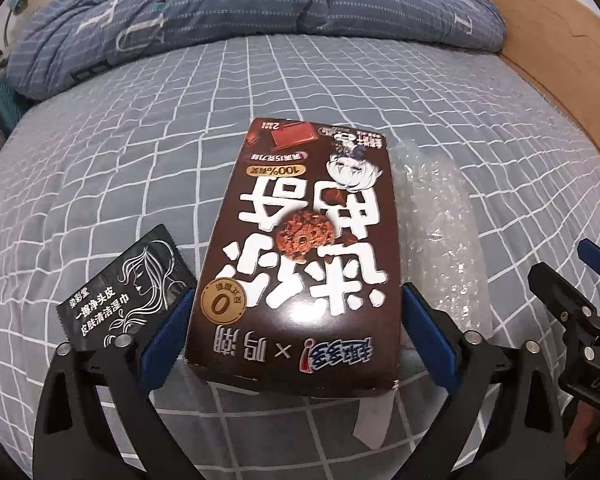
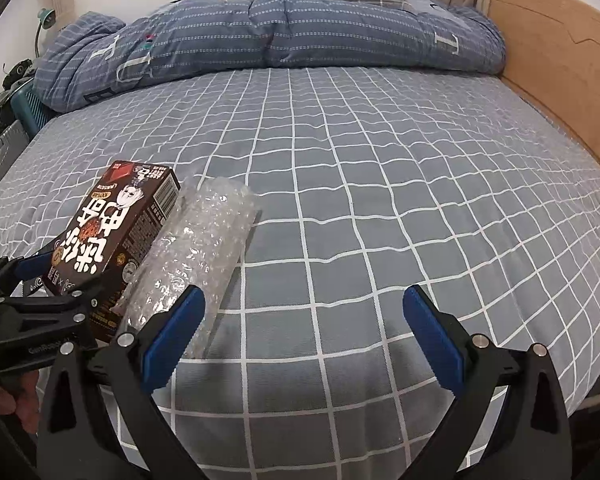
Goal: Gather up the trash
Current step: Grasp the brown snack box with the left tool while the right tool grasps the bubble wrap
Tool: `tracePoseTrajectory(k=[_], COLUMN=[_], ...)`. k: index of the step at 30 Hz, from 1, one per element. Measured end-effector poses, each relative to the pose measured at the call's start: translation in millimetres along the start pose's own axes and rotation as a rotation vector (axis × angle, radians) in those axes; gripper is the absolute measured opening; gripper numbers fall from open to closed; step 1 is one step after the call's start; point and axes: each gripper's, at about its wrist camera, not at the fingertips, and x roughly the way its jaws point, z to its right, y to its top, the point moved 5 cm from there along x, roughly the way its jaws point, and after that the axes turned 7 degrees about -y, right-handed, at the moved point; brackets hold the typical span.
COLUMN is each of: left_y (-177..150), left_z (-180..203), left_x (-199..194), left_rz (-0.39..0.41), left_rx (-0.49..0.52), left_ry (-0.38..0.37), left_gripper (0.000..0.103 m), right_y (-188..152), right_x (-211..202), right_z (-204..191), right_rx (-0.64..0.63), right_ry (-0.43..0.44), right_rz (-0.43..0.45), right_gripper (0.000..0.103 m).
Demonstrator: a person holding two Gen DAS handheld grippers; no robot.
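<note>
Both jaws gape wide; cookie box (image 1: pixel 300 256) lies flat, lengthwise toward the duvet (image 1: pixel 260 12).

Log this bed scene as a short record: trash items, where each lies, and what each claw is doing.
surface: grey checked bedsheet
trash 1: brown cookie box, lying flat
trash 2: bubble wrap roll, against the box's side
trash 3: black wet-wipe sachet, on the box's other side
left claw: wide open, straddling the box's near end, pads not pressing
right claw: open, empty, beside the bubble wrap
background: blue quilt, bunched at the bed's far end
</note>
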Motion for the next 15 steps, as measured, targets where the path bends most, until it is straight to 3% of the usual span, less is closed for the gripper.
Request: tracePoseTrajectory(k=[3,15], left_y=[-2,-1], left_z=[-4,-42], left_x=[-4,-41], left_rz=[0.011,0.102], left_rx=[-0.025,-0.087], left_ry=[-0.017,0.036], left_gripper=[0.092,0.091], right_y=[1,5], right_x=[0,6], right_z=[-3,-48], right_rx=[-0.002,-0.041], right_ry=[0.003,0.056], right_rz=[0.001,-0.005], right_gripper=[0.095,0.094])
